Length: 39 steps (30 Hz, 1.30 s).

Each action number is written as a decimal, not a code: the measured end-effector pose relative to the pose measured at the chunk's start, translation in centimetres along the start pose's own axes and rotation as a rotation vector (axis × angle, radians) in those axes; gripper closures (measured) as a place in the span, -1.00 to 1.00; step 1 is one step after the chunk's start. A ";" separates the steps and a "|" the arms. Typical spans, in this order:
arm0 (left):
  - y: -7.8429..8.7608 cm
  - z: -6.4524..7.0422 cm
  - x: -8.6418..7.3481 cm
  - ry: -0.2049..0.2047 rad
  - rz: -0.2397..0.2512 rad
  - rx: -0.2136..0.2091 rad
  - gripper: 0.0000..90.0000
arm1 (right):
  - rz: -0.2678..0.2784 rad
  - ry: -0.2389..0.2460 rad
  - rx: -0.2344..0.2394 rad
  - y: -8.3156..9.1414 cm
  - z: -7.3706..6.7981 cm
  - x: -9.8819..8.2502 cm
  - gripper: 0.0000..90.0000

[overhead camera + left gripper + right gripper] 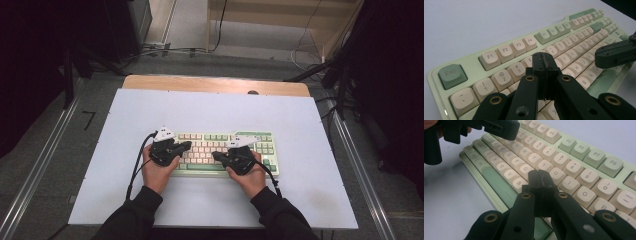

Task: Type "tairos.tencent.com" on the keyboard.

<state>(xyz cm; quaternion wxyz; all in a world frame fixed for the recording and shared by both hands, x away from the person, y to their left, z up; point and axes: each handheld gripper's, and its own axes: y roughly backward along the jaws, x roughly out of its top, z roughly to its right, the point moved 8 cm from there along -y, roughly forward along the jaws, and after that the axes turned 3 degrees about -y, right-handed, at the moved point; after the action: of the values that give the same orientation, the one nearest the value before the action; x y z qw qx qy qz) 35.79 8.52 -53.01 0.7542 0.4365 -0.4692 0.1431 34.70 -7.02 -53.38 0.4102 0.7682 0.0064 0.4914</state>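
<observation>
High view looks down, both gripper views close, sharing the keyboard (225, 152)

My closed left gripper (544, 58) hides keys beneath its tips; the keyboard (499, 52) runs off frame.
</observation>
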 end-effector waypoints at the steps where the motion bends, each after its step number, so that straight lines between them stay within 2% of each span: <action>1: 0.0 0.0 0.0 0.001 0.000 -0.001 1.00 | 0.000 0.001 0.001 -0.1 0.0 0.0 0.96; 19: 0.0 0.0 0.0 0.001 0.000 -0.002 1.00 | -0.031 0.023 -0.002 -1.0 -0.5 -0.4 0.96; 39: 0.0 0.0 0.0 0.002 -0.001 -0.001 1.00 | -0.030 0.024 -0.002 -1.1 -0.6 -0.4 0.96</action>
<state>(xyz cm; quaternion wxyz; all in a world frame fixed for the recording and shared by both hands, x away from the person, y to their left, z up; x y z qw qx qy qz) 35.73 8.52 -53.02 0.7548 0.4363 -0.4684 0.1431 34.49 -6.10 -54.24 0.4183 0.7617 0.0221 0.4944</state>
